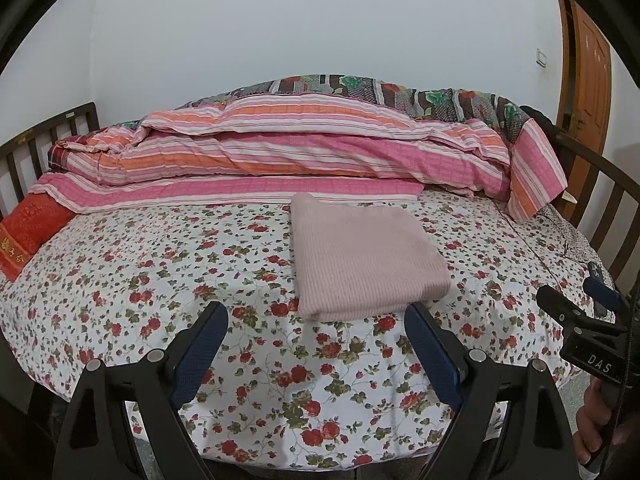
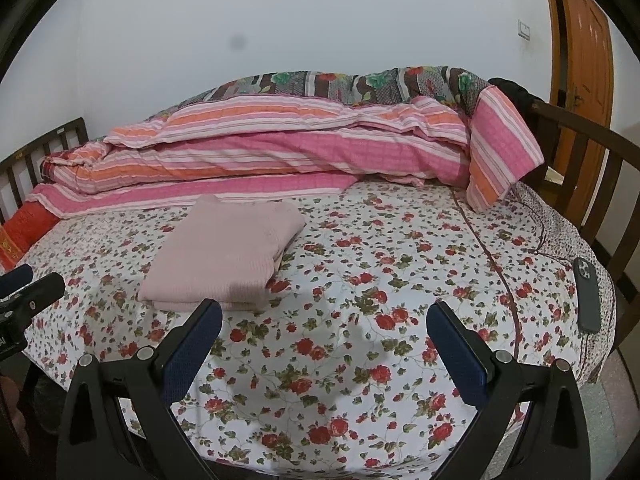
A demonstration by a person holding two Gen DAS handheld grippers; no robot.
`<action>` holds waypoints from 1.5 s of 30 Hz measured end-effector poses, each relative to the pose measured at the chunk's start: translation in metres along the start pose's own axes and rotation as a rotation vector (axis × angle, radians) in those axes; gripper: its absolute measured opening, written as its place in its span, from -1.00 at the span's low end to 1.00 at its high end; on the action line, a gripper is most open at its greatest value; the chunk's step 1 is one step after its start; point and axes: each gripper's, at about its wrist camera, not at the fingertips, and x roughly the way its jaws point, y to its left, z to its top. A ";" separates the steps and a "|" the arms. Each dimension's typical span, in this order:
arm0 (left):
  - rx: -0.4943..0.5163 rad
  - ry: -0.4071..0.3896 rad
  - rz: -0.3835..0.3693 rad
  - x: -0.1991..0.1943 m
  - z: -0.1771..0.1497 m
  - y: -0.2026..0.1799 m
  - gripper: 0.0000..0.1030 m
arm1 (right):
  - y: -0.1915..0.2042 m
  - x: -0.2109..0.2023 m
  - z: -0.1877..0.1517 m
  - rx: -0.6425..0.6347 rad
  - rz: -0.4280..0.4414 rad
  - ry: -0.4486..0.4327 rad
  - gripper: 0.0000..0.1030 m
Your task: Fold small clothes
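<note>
A: Quick check. Where's the garment rel. to your grippers?

B: The pink knit top [image 1: 362, 254] lies on the floral sheet [image 1: 160, 264], already a neat rectangle, layers stacked, just ahead of the striped quilt [image 1: 280, 152] bunched along the far side. Your left gripper [image 1: 316, 360] hangs just short of the top's near edge, jaws wide apart, nothing between them. Your right gripper [image 2: 324, 364] sits to the right of the top, also spread wide and holding nothing.

A: So what's the step?

B: Looks like the fold is done or nearly, imo. If you want one more fold, take the near edge w/ both grippers, one per corner, pinch all layers together, lift low and lay it toward the quilt. Don't grab the sheet underneath.

A: Fabric notes?

B: The top's a fine ribbed knit, soft, prob. stretchy, so layers will slide if you pinch only the upper one. Edges are rounded, not crisp; press flat after. The sheet is thin printed cotton-like cloth, wrinkles easily. The quilt is puffy, thick.

A: Anything to avoid?

B: A dark phone [image 2: 587, 294] lies well right of the top, near the bed's edge, with the wooden rail [image 2: 580, 132] beyond it. Keep your right gripper clear of it.
</note>
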 end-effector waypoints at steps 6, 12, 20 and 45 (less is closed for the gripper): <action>0.001 -0.001 0.000 0.000 -0.001 -0.001 0.74 | 0.002 -0.001 0.000 -0.004 0.001 0.000 0.95; 0.001 -0.001 0.000 -0.001 -0.001 -0.001 0.74 | 0.003 -0.001 0.000 -0.004 0.000 0.000 0.95; 0.003 -0.003 -0.003 -0.001 -0.001 -0.001 0.74 | 0.003 -0.001 0.000 -0.003 0.000 0.000 0.95; 0.010 -0.013 -0.005 -0.002 0.004 -0.003 0.74 | 0.005 -0.006 0.002 -0.003 0.005 -0.008 0.95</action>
